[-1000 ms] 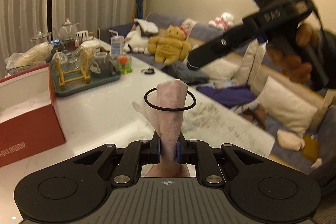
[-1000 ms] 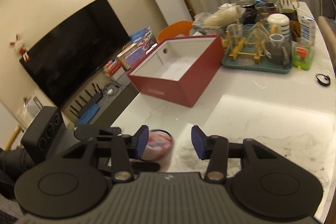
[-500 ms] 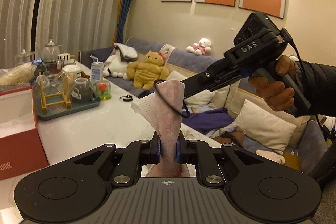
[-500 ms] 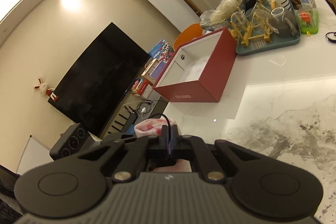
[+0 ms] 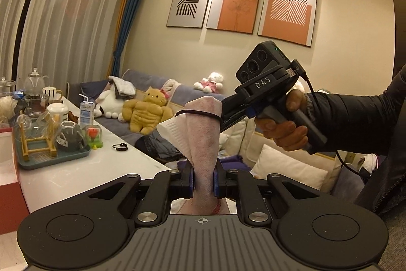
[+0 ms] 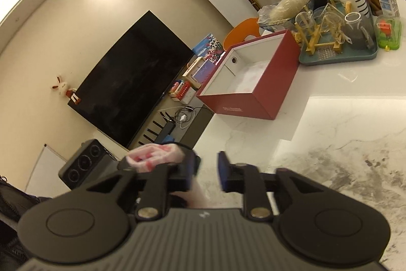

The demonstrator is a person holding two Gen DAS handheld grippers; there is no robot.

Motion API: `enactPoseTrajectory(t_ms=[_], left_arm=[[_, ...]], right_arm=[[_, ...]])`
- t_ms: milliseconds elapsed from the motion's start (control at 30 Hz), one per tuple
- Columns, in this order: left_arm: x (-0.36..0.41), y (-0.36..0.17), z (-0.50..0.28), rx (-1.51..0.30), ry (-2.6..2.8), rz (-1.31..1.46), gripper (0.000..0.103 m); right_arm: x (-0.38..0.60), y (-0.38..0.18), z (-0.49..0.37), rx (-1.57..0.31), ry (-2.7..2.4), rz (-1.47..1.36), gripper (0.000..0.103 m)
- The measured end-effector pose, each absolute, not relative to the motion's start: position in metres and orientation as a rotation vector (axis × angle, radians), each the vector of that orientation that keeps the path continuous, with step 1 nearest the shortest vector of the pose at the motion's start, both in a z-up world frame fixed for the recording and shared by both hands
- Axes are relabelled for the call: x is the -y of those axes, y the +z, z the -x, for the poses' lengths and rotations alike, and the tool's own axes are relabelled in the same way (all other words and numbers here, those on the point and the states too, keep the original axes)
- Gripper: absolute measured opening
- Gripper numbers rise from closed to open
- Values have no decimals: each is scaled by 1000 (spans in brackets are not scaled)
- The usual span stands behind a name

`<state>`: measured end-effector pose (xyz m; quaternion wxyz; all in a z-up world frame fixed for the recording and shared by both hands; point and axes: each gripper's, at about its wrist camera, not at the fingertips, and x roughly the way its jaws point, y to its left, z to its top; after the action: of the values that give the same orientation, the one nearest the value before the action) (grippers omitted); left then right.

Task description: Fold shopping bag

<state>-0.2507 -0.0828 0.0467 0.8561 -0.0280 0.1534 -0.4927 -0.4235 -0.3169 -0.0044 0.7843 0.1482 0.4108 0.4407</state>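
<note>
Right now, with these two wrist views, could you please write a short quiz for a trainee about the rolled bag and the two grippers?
1. True or false: the left gripper is shut on the rolled shopping bag.
2. Where does the black elastic band sit?
A. flat on the marble table
B. around the upper part of the roll
C. inside the red box
3. Fill in: between the fingers of the right gripper, which are opening, there is ___.

Key: 1 true. 2 B. 3 nothing; the roll stands beside its left finger, and only marble table shows in the gap.
</note>
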Motion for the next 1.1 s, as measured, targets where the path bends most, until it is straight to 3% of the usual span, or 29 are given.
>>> enactPoseTrajectory(t_ms=[267,467,533,600,733,833,867,900,967,1100], left_arm=[[80,57,253,-293,-1098,107,14],[82,74,259,-244,-1171,110,14],[84,78,260,-241,-1203,111,14],[86,81,260,-237,-1236,115,14],[83,85,263,-232,-1264,113,14],[80,87,264,-234,-1282,123,14],[78,87,264,-235,-1289,128,14],[78,88,265,-236,-1295,129,14],[78,88,266,-239,-1306,124,14],[82,88,270,-248,-1336,99,14]], right_arm=[[339,17,419,-780,1010,-377,40],[325,21,421,-809,1181,-354,35],[322,23,422,-803,1242,-368,27],[314,24,424,-805,1293,-334,2],[303,30,428,-796,1364,-277,2],[318,32,419,-756,1315,-356,15],[325,33,416,-738,1319,-403,25],[331,34,416,-722,1348,-441,43],[335,37,417,-712,1413,-481,58],[325,36,421,-787,1500,-473,53]])
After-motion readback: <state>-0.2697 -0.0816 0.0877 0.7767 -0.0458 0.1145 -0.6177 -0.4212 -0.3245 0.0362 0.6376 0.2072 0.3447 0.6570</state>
